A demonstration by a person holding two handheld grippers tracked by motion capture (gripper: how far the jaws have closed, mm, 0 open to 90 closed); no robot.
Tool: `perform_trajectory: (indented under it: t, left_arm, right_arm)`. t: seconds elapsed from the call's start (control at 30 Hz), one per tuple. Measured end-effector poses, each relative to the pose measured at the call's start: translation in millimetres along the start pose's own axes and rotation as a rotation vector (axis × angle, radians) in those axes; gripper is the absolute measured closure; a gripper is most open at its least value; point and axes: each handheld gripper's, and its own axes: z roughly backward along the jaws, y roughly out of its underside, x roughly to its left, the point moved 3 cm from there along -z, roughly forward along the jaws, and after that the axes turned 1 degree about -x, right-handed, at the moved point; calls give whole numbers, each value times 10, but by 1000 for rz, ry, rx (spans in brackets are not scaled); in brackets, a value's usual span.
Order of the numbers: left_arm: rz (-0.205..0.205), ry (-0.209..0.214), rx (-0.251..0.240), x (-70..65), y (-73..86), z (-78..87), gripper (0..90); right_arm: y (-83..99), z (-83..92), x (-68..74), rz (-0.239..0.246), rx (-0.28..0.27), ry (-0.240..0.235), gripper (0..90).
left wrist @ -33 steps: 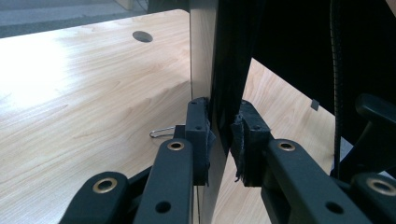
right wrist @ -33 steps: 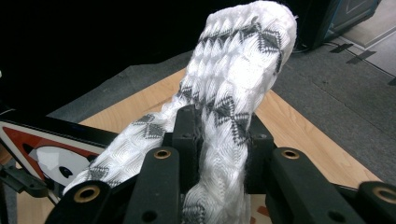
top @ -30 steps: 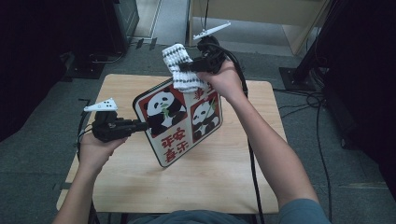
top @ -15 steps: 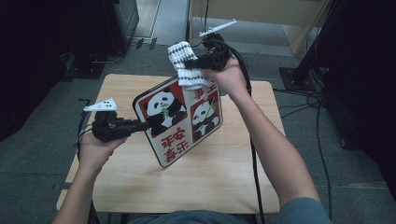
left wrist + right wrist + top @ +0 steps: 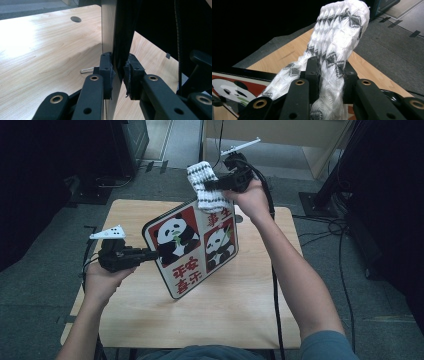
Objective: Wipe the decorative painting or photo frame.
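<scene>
A flat board printed with two pandas and red characters is held tilted above the wooden table. My left gripper is shut on its left edge. In the left gripper view, the pads clamp the board's thin edge. My right gripper is up at the board's far top edge, shut on a white cloth with grey diamond patterning. The cloth bulges out past the right gripper, whose jaws have just been closing tighter on it. The cloth's lower end hangs against the board's top.
The table has a round cable hole near its far edge. A small wire clip lies on the table beside the board. Dark furniture stands at the left and right. Cables run across the grey floor on the right.
The right gripper and its cloth have shifted a little to the right along the board's top edge. The left gripper and the board have stayed put.
</scene>
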Motion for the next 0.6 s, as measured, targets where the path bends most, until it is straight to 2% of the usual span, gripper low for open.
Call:
perform_trajectory:
  t: [0.6]
  left_arm:
    - [3,-2,-1,14,3,8,784]
  right_arm:
    - [-32,88,-175,-13,23,46,777]
